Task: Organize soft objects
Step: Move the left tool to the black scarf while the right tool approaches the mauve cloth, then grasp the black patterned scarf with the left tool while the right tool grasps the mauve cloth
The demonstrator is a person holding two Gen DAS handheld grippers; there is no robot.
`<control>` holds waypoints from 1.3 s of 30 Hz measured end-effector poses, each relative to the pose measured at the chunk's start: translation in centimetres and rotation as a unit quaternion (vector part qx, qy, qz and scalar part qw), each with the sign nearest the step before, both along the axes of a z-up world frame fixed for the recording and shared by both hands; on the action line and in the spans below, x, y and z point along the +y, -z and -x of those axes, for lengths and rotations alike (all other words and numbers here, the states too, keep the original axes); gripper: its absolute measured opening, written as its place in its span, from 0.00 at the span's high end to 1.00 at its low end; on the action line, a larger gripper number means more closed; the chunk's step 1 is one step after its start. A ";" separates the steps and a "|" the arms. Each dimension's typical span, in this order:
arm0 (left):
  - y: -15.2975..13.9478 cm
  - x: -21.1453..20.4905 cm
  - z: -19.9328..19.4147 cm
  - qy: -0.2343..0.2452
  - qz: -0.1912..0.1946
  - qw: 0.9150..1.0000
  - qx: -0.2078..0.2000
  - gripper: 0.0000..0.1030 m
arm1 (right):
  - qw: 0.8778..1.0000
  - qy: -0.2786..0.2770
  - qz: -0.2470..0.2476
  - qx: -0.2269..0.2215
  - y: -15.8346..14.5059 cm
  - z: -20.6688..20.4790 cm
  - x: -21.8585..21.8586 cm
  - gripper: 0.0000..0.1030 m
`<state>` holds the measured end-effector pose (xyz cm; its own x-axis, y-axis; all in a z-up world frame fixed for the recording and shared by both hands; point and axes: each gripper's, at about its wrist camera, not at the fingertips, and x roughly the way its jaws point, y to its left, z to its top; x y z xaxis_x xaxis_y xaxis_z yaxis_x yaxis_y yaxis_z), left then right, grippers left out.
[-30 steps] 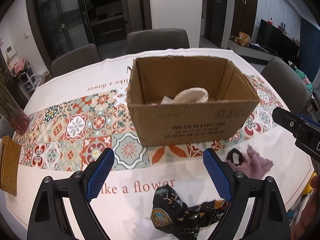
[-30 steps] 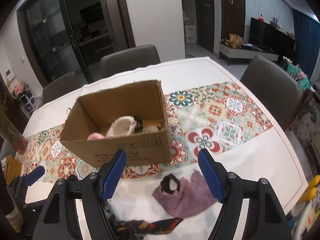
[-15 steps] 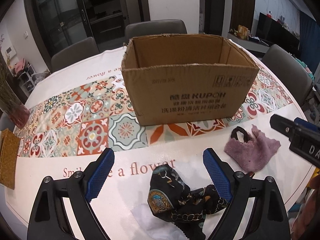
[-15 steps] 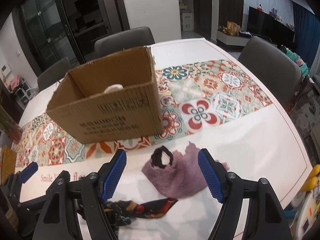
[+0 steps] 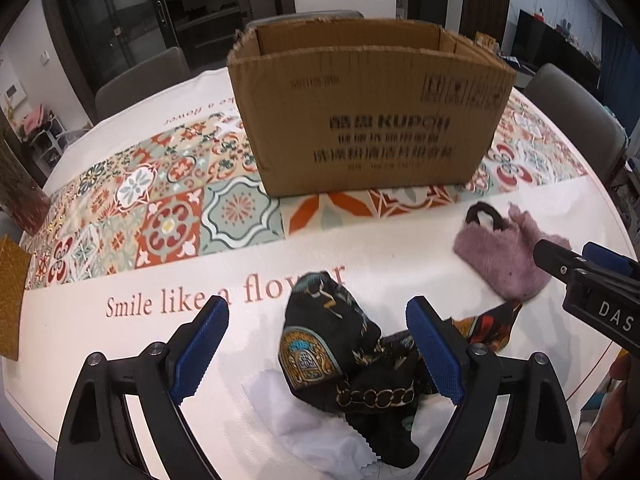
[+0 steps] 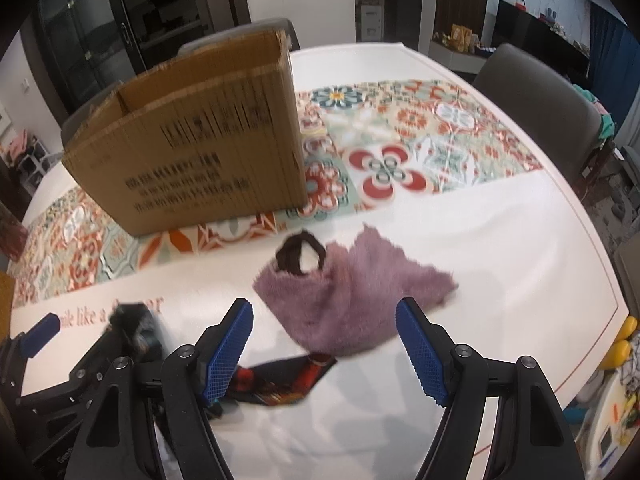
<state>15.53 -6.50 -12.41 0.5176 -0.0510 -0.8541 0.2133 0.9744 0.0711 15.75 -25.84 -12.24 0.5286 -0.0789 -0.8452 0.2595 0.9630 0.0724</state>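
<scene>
A crumpled black patterned scarf [image 5: 344, 356] with a gold chain print lies on the white tablecloth, between the blue fingertips of my left gripper [image 5: 318, 344], which stands open just above it. A fuzzy purple pouch [image 6: 344, 300] with a dark loop handle lies to the right, and my right gripper [image 6: 324, 344] hangs open over its near edge. The pouch [image 5: 500, 256] also shows in the left wrist view, with the right gripper's tip in front of it. One end of the scarf [image 6: 280, 380] reaches under the right gripper. Behind both stands an open cardboard box [image 5: 368, 108]; its inside is hidden.
The round table [image 6: 520, 240] carries a tiled-pattern runner [image 5: 160, 208] under the box. A woven yellow mat [image 5: 12, 300] lies at the left edge. Grey chairs [image 6: 536, 92] ring the table. A white cloth [image 5: 304, 424] lies under the scarf.
Both grippers have sunk toward the table and come closer to the scarf and the pouch. The box now rises higher in both views and its contents have dropped out of sight.
</scene>
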 end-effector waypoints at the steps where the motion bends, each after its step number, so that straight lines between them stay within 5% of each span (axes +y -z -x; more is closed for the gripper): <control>1: 0.3 -0.1 0.0 0.003 0.001 1.000 0.002 0.12 | 1.000 0.001 -0.002 0.005 0.5 0.1 -0.1 0.27; 20: 4.0 -0.6 -0.9 0.004 -0.004 0.999 0.048 0.14 | 0.998 0.010 -0.004 0.055 4.8 -0.9 -1.0 0.27; 30: 4.9 -1.0 -1.2 0.013 -0.006 0.998 0.066 0.38 | 0.997 0.012 -0.011 0.079 6.5 -1.7 -1.4 0.28; 32: 5.1 -1.2 -1.3 0.018 -0.008 0.997 0.071 0.48 | 0.997 0.011 -0.017 0.080 6.7 -1.8 -1.5 0.32; 37: 5.5 -1.3 -1.4 0.021 -0.010 0.996 0.082 0.70 | 0.997 -0.005 -0.012 0.075 6.6 -1.9 -1.1 0.74; 39: 5.6 -1.3 -1.4 0.022 -0.010 0.996 0.083 0.77 | 0.997 -0.016 -0.013 0.069 6.5 -1.9 -0.8 0.79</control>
<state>16.90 -7.79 -17.97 0.3675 -0.0526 -0.9285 0.2663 0.9625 0.0509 17.62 -26.60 -18.77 0.4099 -0.0404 -0.9112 0.2371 0.9694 0.0636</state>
